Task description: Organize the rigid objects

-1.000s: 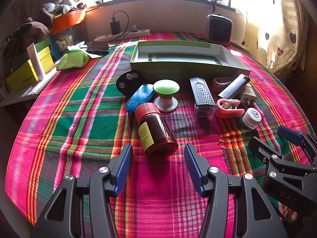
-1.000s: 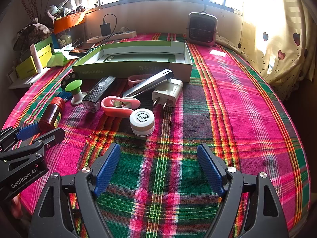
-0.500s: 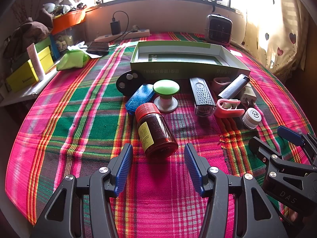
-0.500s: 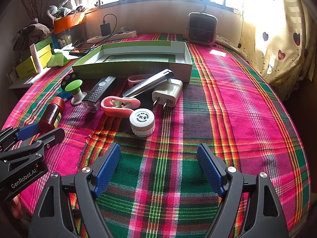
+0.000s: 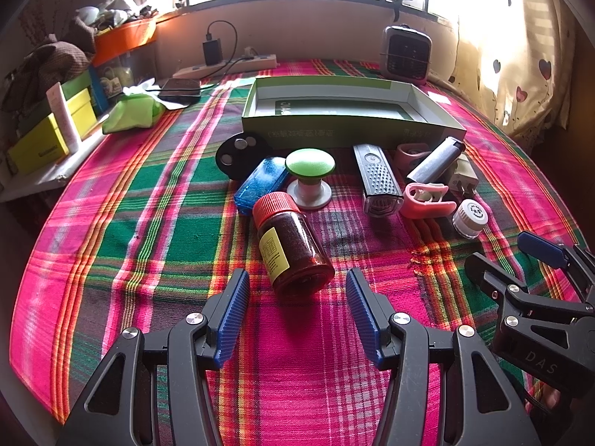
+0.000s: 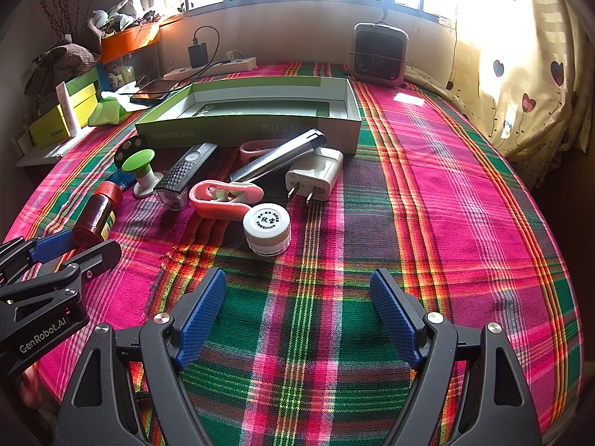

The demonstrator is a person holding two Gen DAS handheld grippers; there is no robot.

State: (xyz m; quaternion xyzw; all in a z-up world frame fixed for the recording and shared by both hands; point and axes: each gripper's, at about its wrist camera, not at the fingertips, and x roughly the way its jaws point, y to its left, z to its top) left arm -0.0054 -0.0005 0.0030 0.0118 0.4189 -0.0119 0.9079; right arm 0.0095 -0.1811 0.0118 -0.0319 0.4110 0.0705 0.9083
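Note:
A brown jar with a red cap (image 5: 290, 245) lies on its side just beyond my open left gripper (image 5: 297, 293), its base between the fingertips, untouched. Behind it sit a blue case (image 5: 260, 184), a green-topped knob (image 5: 310, 178), a black disc (image 5: 238, 150), a black bike light (image 5: 377, 180), a pink clip (image 5: 425, 200), a silver tube (image 5: 435, 161), a white charger (image 6: 316, 176) and a small white jar (image 6: 267, 227). My right gripper (image 6: 297, 301) is open, short of the white jar. An open green box (image 6: 260, 111) lies behind them.
A plaid cloth (image 6: 427, 204) covers the round table, bare on its right half. A small heater (image 6: 379, 54), power strip (image 6: 212, 67) and phone (image 6: 154, 89) sit at the back. Boxes and clutter (image 5: 48, 130) line a shelf on the left. A curtain (image 6: 520, 74) hangs at right.

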